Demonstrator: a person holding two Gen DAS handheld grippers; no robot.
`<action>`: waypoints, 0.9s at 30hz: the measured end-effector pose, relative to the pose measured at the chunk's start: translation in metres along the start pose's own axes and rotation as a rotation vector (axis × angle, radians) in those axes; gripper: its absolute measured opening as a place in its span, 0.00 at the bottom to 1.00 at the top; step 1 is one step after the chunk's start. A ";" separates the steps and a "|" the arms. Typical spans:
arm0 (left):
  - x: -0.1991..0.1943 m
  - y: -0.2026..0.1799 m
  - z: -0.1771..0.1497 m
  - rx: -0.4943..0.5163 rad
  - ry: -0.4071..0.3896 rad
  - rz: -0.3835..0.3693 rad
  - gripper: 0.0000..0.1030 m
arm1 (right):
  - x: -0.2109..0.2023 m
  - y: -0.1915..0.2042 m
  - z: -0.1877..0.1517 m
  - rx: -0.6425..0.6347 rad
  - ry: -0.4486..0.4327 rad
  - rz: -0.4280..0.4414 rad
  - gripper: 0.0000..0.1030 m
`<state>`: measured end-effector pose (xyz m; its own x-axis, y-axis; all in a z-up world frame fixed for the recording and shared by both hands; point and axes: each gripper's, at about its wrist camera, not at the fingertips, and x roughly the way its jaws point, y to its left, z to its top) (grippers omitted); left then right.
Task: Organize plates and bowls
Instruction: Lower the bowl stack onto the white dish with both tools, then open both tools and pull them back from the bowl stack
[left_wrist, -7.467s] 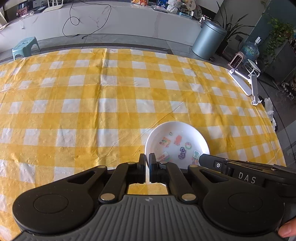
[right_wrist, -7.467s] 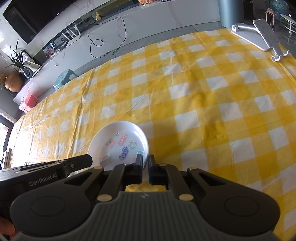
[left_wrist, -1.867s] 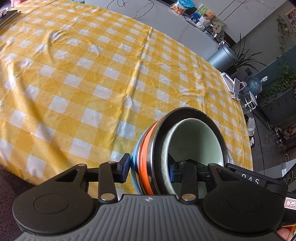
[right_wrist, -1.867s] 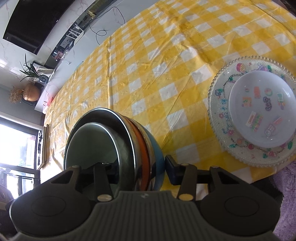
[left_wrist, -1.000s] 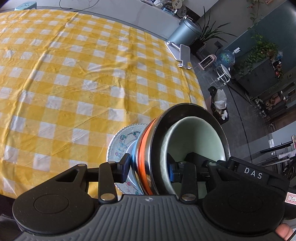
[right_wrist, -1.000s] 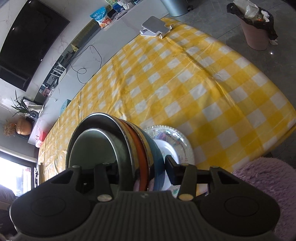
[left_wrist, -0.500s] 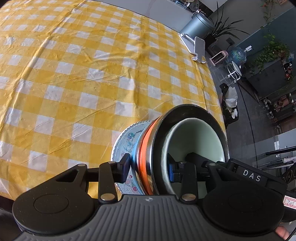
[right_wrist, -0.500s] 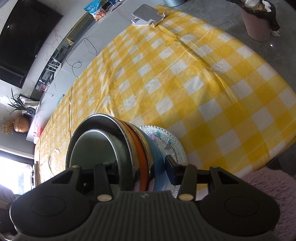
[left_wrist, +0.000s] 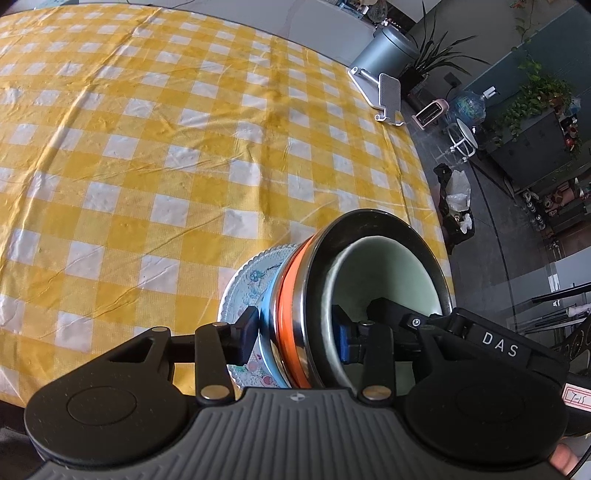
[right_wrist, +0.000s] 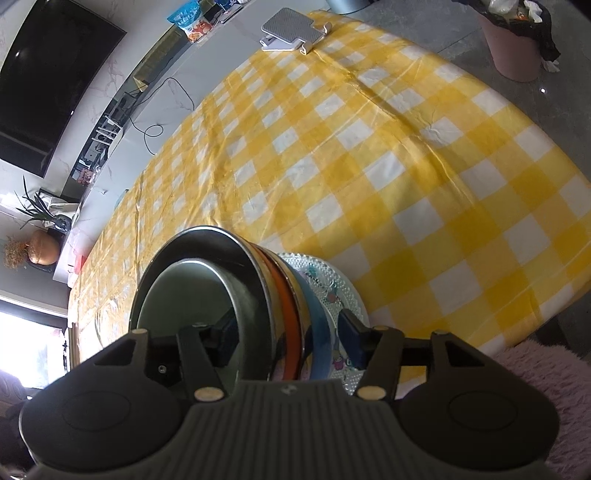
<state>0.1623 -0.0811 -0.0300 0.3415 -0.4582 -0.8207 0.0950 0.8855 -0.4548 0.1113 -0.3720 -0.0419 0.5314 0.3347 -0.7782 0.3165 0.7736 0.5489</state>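
A nested stack of bowls (left_wrist: 295, 295) (blue, orange, steel, pale green inside) stands tilted over the patterned glass plate (left_wrist: 245, 282) near the table's front edge. My left gripper (left_wrist: 295, 334) is shut on the stack's rim, one finger against the blue bowl and the other inside the green one. In the right wrist view my right gripper (right_wrist: 288, 339) straddles the stack (right_wrist: 280, 295) on the opposite side. Its jaws are opening: the outer finger (right_wrist: 351, 338) stands clear of the blue bowl, with the plate (right_wrist: 332, 280) showing in the gap.
The yellow checked tablecloth (left_wrist: 147, 147) covers the table. A white phone stand (left_wrist: 384, 92) sits at the far corner. The table's edge runs close to the plate. On the floor beyond stand a grey bin (left_wrist: 384, 48) and a pink bin (right_wrist: 517, 48).
The right gripper's outer finger has moved off the blue bowl, leaving a gap. The bowl stack has come down a little closer over the patterned plate. The left grip is unchanged.
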 end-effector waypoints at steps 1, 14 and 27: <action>-0.001 -0.001 0.000 0.010 -0.011 0.003 0.49 | -0.001 0.002 0.000 -0.012 -0.007 -0.007 0.60; -0.062 -0.013 -0.014 0.167 -0.199 0.006 0.60 | -0.044 0.024 -0.017 -0.131 -0.149 -0.034 0.81; -0.154 -0.027 -0.066 0.540 -0.567 0.143 0.61 | -0.116 0.078 -0.079 -0.389 -0.448 -0.082 0.91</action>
<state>0.0456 -0.0396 0.0862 0.7949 -0.3568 -0.4908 0.4050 0.9143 -0.0086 0.0126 -0.3079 0.0670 0.8237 0.0717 -0.5624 0.1044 0.9558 0.2747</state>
